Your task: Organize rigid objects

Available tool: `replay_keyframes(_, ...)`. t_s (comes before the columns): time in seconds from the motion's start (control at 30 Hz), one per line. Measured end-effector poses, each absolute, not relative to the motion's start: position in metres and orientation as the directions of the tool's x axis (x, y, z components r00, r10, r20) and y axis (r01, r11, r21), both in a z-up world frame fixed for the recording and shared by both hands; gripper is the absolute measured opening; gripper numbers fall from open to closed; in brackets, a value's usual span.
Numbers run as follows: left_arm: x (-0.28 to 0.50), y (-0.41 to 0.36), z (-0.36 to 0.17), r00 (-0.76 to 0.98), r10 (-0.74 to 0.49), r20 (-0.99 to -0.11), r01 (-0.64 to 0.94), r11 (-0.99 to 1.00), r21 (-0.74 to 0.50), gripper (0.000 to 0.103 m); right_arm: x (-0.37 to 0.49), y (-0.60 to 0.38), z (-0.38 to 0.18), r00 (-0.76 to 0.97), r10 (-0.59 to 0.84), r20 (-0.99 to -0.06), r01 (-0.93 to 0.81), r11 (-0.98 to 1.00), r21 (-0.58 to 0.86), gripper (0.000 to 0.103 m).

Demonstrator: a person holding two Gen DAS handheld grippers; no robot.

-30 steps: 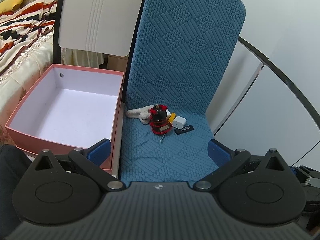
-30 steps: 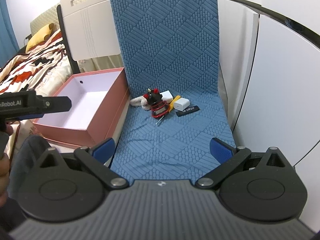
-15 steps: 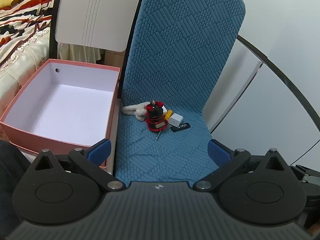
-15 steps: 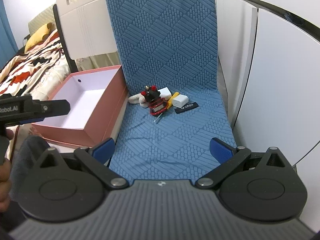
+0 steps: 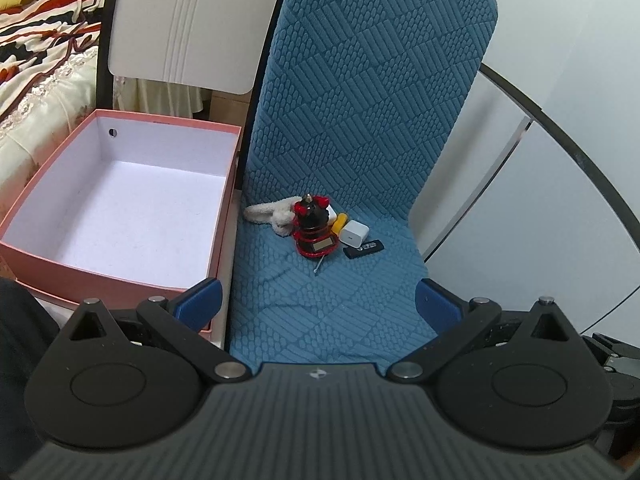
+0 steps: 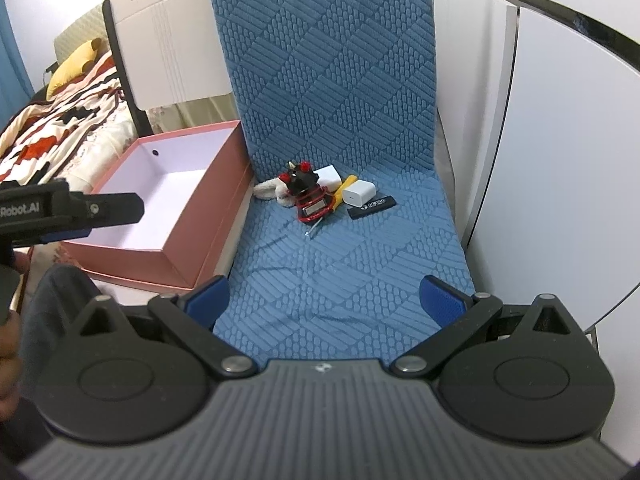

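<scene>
Jaws wide apart on both tools, nothing between them. Left gripper (image 5: 316, 302) low over the front edge of the blue chair seat (image 5: 320, 300), blue fingertips (image 5: 198, 298) spread, left one in front of the near right corner of the pink box (image 5: 92, 276). Right gripper (image 6: 326, 298) likewise over the seat's front edge, pads (image 6: 442, 296) far apart and clear of everything.

Small cluster at the back of the seat, near the foot of the backrest: red and black gadget (image 5: 314, 232) upright at the middle, display panel facing forward; white fluffy cord (image 5: 268, 216) just left of it, touching; white block (image 6: 330, 174) behind; yellow-handled tool (image 5: 339, 222) just right, thin metal tip (image 5: 319, 266) poking out toward the front edge; white charger cube (image 5: 354, 233) just right of the yellow handle; black stick (image 5: 364, 249) with white lettering lying flat at the right end of the cluster, near the charger.

Pink box open and white inside, standing just beside the seat's left edge, small round hole in its far wall. Beyond the box, white headboard (image 5: 184, 20) and patterned bedding (image 5: 44, 4). From the right wrist view, black body of the left tool at the left edge, with a hand (image 6: 8, 348) partly visible below it.
</scene>
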State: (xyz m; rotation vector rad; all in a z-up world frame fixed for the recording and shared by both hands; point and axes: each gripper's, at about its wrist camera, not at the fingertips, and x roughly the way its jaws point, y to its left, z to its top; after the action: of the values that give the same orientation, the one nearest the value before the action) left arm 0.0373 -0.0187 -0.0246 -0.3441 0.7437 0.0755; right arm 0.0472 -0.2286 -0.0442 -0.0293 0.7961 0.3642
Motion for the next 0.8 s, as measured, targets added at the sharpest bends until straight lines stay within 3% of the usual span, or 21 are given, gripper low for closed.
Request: replay_keyframes(0.8, 0.107, -0.005, -0.061, 0.682, -0.063, -0.729, -0.217, 0.934, -0.284, 0.103, 0.109, -0.226, -0.074, 0.598, 0.282, -0.750, -0.308, 0.945, 0.109, 0.103)
